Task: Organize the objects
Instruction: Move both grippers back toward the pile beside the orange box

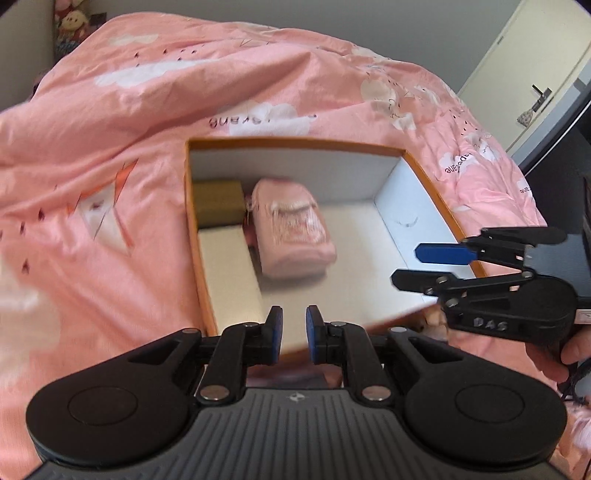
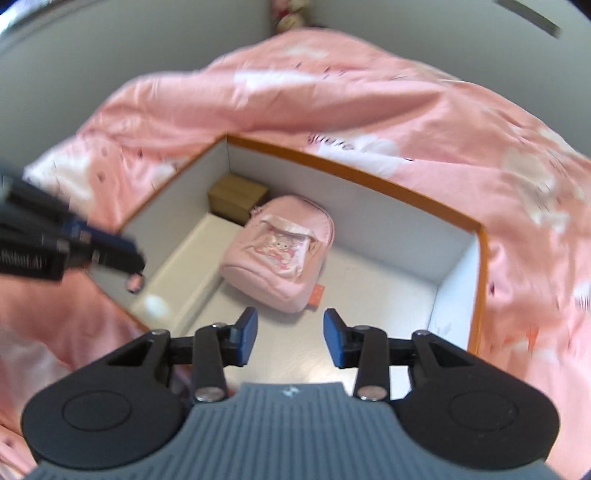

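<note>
An open orange-rimmed box with white walls (image 1: pixel 391 177) (image 2: pixel 458 266) lies on a pink bed. Inside lie a small pink backpack (image 1: pixel 291 225) (image 2: pixel 280 251), a brown cardboard box (image 1: pixel 218 203) (image 2: pixel 236 195) in the far corner, and a long white box (image 1: pixel 229 273) (image 2: pixel 184 269) along the left wall. My left gripper (image 1: pixel 294 332) hovers over the box's near edge, jaws slightly apart and empty; it also shows in the right wrist view (image 2: pixel 122 258). My right gripper (image 2: pixel 290 339) is open and empty above the box floor, near the backpack; it also shows in the left wrist view (image 1: pixel 410 264).
A pink duvet with cloud prints (image 1: pixel 184 92) (image 2: pixel 332 96) surrounds the box. Plush toys (image 1: pixel 72 22) sit at the bed's head by the wall. A door with a handle (image 1: pixel 539 96) stands at the right. A small round pinkish object (image 2: pixel 135 283) lies near the white box.
</note>
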{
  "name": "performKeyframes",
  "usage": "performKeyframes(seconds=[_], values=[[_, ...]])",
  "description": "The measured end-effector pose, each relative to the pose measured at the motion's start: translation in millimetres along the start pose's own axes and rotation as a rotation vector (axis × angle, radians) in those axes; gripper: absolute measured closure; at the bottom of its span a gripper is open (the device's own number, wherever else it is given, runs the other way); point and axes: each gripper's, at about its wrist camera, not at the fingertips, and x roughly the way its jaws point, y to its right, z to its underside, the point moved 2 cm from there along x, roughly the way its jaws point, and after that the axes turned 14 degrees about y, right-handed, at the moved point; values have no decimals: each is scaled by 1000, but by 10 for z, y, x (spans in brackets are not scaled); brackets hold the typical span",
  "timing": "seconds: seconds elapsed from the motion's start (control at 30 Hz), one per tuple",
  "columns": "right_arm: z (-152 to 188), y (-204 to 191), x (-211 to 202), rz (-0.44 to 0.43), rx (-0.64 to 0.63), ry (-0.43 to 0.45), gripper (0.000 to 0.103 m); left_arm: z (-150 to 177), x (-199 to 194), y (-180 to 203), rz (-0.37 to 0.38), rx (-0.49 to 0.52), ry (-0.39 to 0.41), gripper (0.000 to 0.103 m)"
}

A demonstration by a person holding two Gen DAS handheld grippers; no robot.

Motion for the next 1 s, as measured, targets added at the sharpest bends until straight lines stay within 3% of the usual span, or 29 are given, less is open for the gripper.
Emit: performKeyframes(seconds=[0.13,0.3,0.37,0.5,0.63,0.77,1.0], values=[[357,-35,-328,26,134,46,60,280,-193,-107,-20,-108,2,84],[691,-241,-562,8,225,39,60,615,-254,-134,-37,-141,4,79],[852,-370,-533,-11,258,8,60,744,-202,-198,-52,-192,-15,76],[1092,-500,-451,-40,328,-49,60,909,-108,-307,-105,-254,-12,59],[1271,-525,-285,-38,383,-123,61,1022,-44,-383,-89,-322,-41,54],[1399,-544,-170,-7,404,-177,74,1065,6,-456,-79,-380,-60,48],[1491,-612,-70,-11,410,-218,74,1148,155,-559,-55,-478,-126,37]])
